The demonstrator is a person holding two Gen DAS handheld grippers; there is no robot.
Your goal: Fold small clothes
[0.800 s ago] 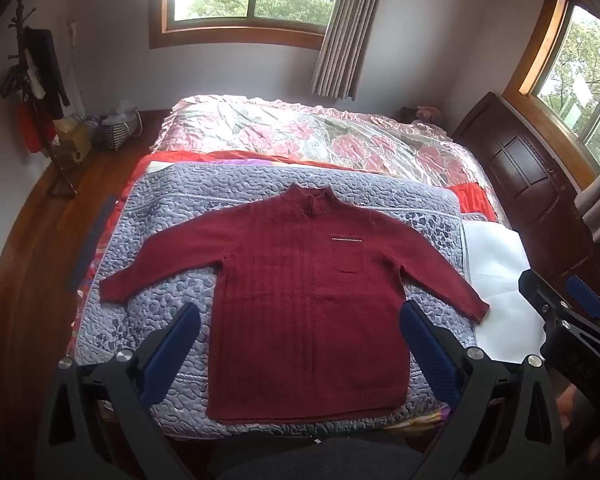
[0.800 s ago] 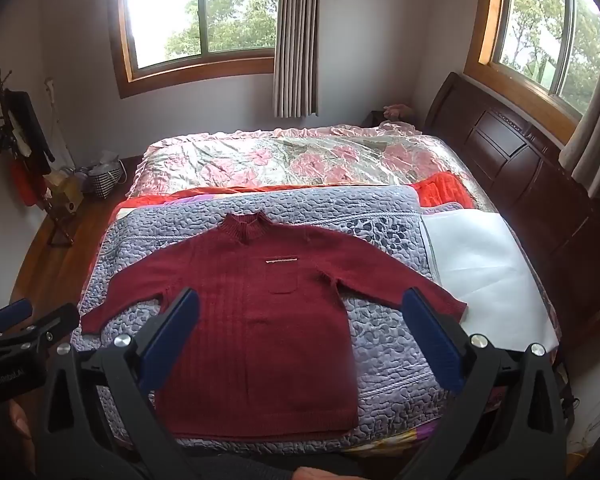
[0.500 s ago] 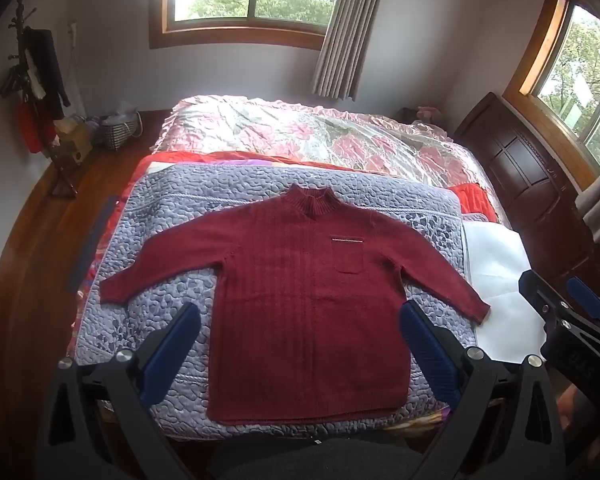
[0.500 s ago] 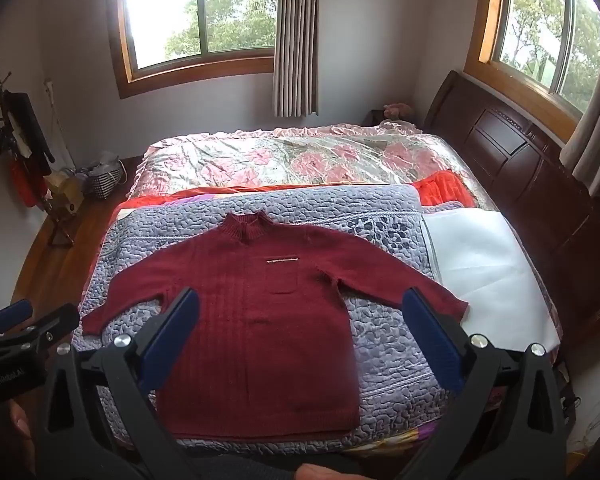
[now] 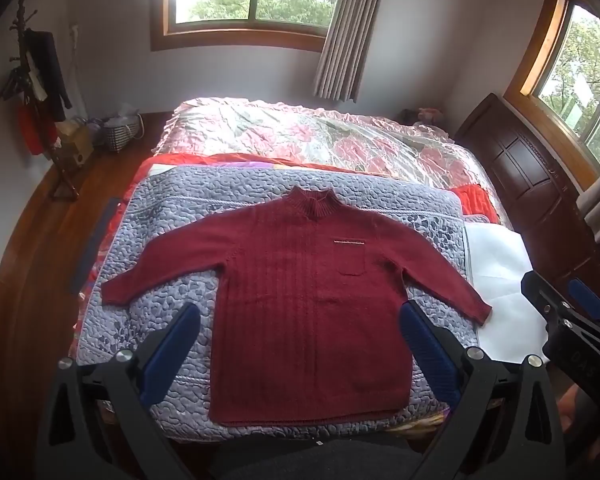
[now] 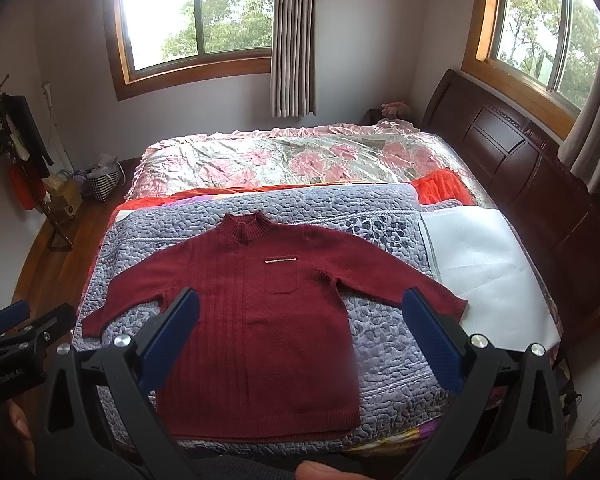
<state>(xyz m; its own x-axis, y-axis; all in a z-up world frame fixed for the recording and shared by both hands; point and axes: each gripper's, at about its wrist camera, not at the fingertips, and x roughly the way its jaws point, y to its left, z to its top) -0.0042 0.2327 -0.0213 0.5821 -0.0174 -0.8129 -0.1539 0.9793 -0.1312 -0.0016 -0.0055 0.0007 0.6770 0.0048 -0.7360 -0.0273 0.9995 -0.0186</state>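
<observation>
So far nothing of the folding itself is done, as far as these views show. The red sweater (image 5: 312, 300) lies flat and face up on the grey quilted cover (image 5: 172, 216) spread over the near part of the bed (image 5: 380, 148), its collar toward the far side, its hem near the front edge, and both sleeves stretched out to the sides. No part of it is turned over on itself, and the body looks smooth, with a small chest pocket showing.

Both tools hang above the front edge of the bed, apart from the cloth. The left gripper (image 5: 300, 344) has its blue fingers (image 5: 168, 354) wide apart with nothing between them, framing the lower body of the sweater. The right gripper (image 6: 300, 340) stands the same way, its fingers (image 6: 432, 344) spread and empty, and sits just beside the left one.

What is left, in my judgement, is the whole fold: bringing each sleeve in across the body, then doubling the body from hem to collar. A white sheet (image 6: 480, 264) lies to the right of the quilted cover; whether it has a part in the task I cannot tell
</observation>
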